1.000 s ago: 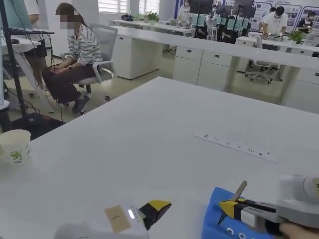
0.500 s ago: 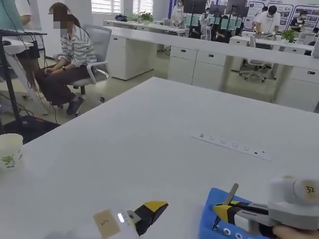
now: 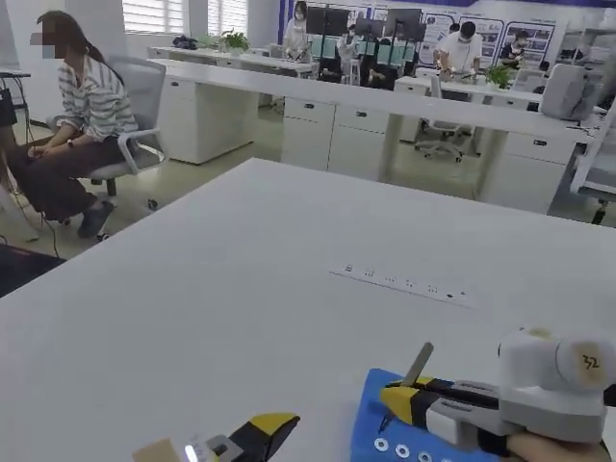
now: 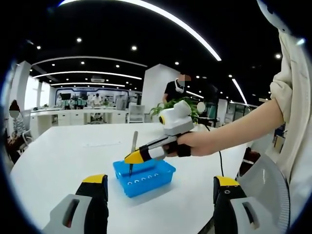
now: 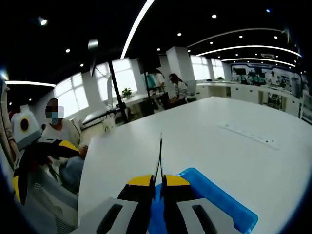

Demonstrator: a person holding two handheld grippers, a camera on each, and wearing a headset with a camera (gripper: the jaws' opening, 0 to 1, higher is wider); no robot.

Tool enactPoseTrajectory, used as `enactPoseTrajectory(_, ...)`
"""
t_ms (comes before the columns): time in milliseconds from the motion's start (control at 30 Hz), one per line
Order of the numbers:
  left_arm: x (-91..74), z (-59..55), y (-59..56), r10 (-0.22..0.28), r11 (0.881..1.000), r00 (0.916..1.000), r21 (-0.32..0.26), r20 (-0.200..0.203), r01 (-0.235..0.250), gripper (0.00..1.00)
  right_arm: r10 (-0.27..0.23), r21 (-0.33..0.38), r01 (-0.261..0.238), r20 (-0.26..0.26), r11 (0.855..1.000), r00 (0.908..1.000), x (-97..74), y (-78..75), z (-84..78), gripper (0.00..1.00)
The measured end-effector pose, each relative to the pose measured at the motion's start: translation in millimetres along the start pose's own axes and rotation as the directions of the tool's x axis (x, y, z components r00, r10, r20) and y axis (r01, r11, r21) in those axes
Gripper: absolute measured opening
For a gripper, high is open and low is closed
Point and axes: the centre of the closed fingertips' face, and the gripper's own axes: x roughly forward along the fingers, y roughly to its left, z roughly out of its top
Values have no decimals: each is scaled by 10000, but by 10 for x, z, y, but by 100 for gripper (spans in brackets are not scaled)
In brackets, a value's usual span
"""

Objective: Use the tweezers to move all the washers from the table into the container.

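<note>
The right gripper [image 4: 130, 157] is held roughly level in the person's hand [image 4: 197, 144], forearm extended, with its yellow jaw tips over the far edge of the blue container [image 4: 146, 178]. Its jaws are closed on the tweezers [image 4: 132, 148], gripping them partway along their length. The tweezers are slim, grey and metallic. They stand nearly upright with a slight tilt, the upper end rising above the jaws and the lower end pointing down into the container. The left gripper [image 4: 160, 181] sits low beside the container, apart from it, facing it. Its jaws are spread wide with nothing between them. The container rests on the white table [image 3: 241, 289]. A row of small pale rings [image 3: 401, 449] lines the container's near wall. It cannot be determined whether they are washers or holes.
</note>
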Motion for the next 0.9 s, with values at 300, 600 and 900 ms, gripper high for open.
enactPoseTrajectory(300, 2, -15, -91, -546, 9985, 9984, -64, -115, 546, 82, 310, -832, -311, -24, 9961, 9995, -213, 291, 31, 4)
enactPoseTrajectory(600, -15, -42, -231, -1329, 9911, 9908, -139, -246, 1326, 67, 971, -1456, -1082, -812, 9834, 9920, -468, 637, -275, 4)
enactPoseTrajectory(900, -20, -90, -344, -1806, 9833, 9819, 124, -576, 1816, 54, 1428, -1660, -1631, -1275, 9726, 9815, -748, 940, -503, 4)
